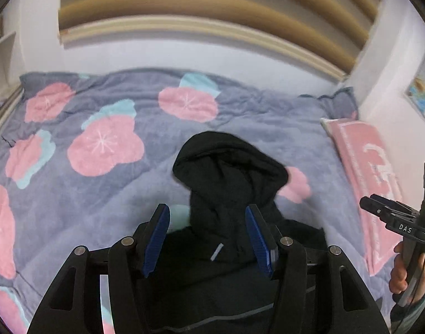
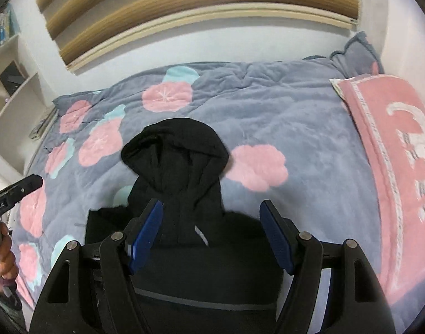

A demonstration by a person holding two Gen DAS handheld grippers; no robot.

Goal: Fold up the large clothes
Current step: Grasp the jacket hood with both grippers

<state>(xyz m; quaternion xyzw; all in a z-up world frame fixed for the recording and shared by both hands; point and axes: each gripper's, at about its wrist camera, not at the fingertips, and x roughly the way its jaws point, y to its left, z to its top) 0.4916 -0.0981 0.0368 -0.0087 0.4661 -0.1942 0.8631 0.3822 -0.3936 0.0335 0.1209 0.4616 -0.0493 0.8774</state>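
Observation:
A black hoodie (image 1: pixel 229 167) lies on the bed, hood toward the far wall, its body folded with a thin grey stripe across the near part. My left gripper (image 1: pixel 207 210) hovers above its neck, blue pads (image 1: pixel 156 236) apart, nothing pinched between them. In the right wrist view the same hoodie (image 2: pixel 176 150) sits below my right gripper (image 2: pixel 211 204), whose jaws also stand wide with only cloth far beneath. Each gripper shows in the other's view: the right gripper (image 1: pixel 365 203) at the right edge, the left gripper (image 2: pixel 35 181) at the left edge, both held by a hand.
A grey-blue quilt (image 1: pixel 240 128) with pink flowers covers the bed. A pink pillow (image 2: pixel 393 139) lies along the right side. White shelves (image 2: pixel 17 97) stand at the left. A white wall with a striped window blind (image 2: pixel 184 14) closes the far side.

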